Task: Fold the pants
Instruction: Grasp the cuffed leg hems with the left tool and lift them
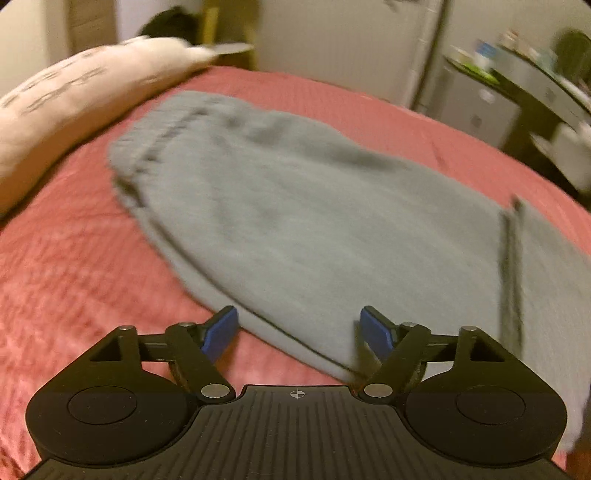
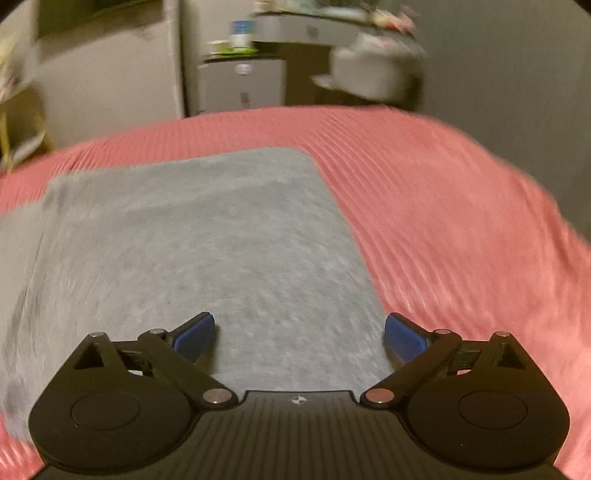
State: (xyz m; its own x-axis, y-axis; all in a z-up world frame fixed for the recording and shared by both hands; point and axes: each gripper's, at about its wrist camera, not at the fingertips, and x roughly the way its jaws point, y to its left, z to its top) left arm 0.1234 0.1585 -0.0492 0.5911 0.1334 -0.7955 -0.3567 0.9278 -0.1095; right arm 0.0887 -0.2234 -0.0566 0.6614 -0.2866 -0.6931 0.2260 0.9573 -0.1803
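Bed cover (image 1: pixel 74 266): red-pink, ribbed texture, spread across the whole bed and filling most of both wrist views; it bears everything listed below. Pants (image 1: pixel 295 221): grey, soft fabric, lying flat on the bed cover in a long folded shape; in the left wrist view the elastic waistband end lies far from the camera, near the pillow, and the near edge runs diagonally down to just under the gripper; a dark drawstring (image 1: pixel 511 266) lies on the cloth at the right side. In the right wrist view the same pants (image 2: pixel 207 251) show as a broad grey panel with a straight right edge and a square far corner, bare cover to the right of it. Pillow (image 1: pixel 74 96): cream with faint grey print, at the upper left of the left wrist view, resting on the cover, near the waistband but apart from it. Small white refrigerator (image 2: pixel 242 83): standing beyond the bed, blurred items on top. Desk with clutter (image 2: pixel 332 29): beside the refrigerator, details too blurred to tell. Left gripper (image 1: pixel 299 330): black body, blue pads, jaws spread wide, nothing between them, poised over the near edge of the pants. Right gripper (image 2: pixel 300 336): same make, jaws spread fully apart, empty, above the grey cloth near its right edge.
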